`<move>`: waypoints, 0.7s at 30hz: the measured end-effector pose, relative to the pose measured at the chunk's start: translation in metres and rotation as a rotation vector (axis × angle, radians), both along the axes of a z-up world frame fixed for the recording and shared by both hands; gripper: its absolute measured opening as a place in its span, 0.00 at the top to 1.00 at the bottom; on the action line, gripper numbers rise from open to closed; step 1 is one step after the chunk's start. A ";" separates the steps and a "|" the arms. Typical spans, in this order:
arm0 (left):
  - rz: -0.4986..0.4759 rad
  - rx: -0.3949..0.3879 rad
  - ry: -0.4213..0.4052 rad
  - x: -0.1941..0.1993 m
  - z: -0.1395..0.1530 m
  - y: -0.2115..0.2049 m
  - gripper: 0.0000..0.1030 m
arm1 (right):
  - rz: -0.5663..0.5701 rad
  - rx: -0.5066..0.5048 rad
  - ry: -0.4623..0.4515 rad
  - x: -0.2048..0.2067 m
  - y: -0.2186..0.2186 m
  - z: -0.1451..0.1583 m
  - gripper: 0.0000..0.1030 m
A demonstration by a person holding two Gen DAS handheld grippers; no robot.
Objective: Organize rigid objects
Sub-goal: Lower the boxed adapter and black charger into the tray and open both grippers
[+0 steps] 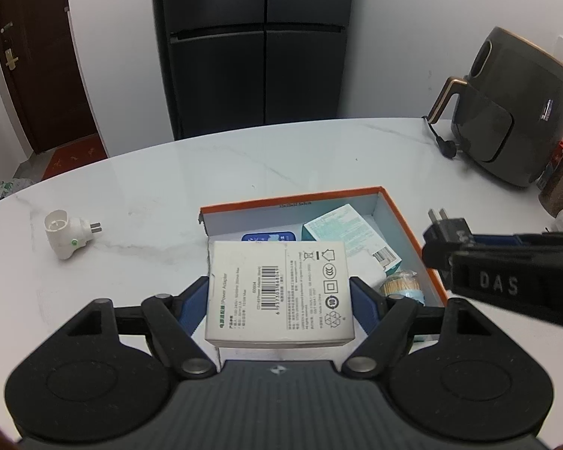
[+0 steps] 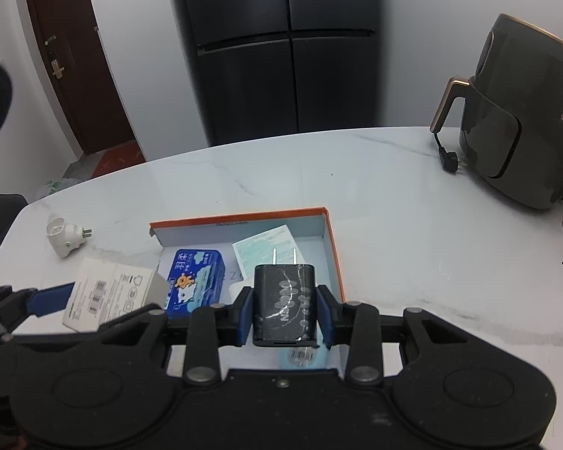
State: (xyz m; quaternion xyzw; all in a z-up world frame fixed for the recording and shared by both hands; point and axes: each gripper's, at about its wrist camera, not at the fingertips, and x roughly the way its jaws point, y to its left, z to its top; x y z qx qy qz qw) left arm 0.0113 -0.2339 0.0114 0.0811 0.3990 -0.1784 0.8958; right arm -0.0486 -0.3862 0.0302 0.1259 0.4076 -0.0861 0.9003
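Carry-in step: left gripper [image 1: 280,292] pinches white cardboard adapter box [image 1: 279,288], right gripper [image 2: 285,309] pinches black plastic charger [image 2: 284,303], both over orange-rimmed open box [image 2: 332,247]; next, lower & release inside.

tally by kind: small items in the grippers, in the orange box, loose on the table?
Cartons: 2, white power adapter box, teal-white carton
Plugs: 2, black charger, white plug adapter
Tissue packs: 1, blue pack
Toothpick jars: 1, jar
Total: 6

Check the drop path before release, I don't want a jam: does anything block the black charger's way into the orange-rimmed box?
Nothing visible blocks it. The right gripper holds the black two-pin charger above the orange-rimmed cardboard box, whose top is open; packets already lie inside.
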 end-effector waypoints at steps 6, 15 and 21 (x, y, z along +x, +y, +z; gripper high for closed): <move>-0.017 0.001 0.013 0.006 -0.006 -0.009 0.23 | 0.008 -0.001 0.009 0.019 -0.007 -0.006 0.58; -0.042 -0.003 0.037 0.012 -0.017 -0.019 0.23 | 0.020 0.006 0.028 0.047 -0.017 -0.018 0.58; -0.044 -0.010 0.045 0.016 -0.021 -0.022 0.23 | 0.031 0.011 0.037 0.064 -0.020 -0.025 0.58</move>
